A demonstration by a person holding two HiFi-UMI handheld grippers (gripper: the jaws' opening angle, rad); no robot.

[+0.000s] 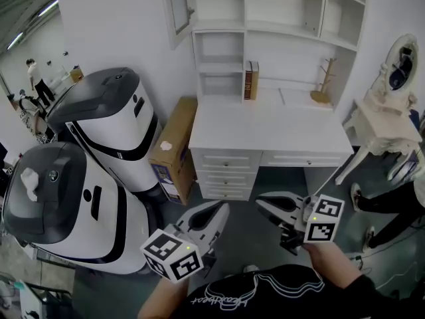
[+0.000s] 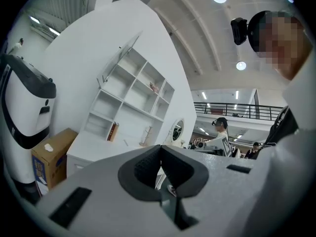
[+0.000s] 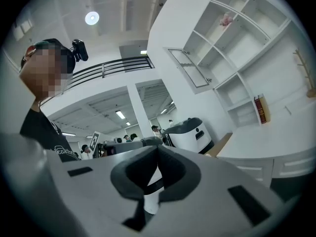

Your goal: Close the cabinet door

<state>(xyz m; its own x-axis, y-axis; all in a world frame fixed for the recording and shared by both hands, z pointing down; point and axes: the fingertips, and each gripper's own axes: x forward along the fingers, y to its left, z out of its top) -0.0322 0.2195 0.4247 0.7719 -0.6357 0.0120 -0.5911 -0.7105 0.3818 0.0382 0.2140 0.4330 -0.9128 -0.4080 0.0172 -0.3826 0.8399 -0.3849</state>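
White cabinet door (image 1: 178,8) hangs open above the left end of the desk (image 1: 265,128). Before the desk, left gripper (image 1: 221,210) and right gripper (image 1: 263,204) both have jaws together, empty.

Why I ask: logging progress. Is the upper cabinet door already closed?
No, the cabinet door stands swung out at the left of the shelf unit.

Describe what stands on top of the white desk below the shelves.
Upright books stand at the back left of the desk, and a wooden stand at the back right. Nothing covers the top. The closed drawers hide their contents.
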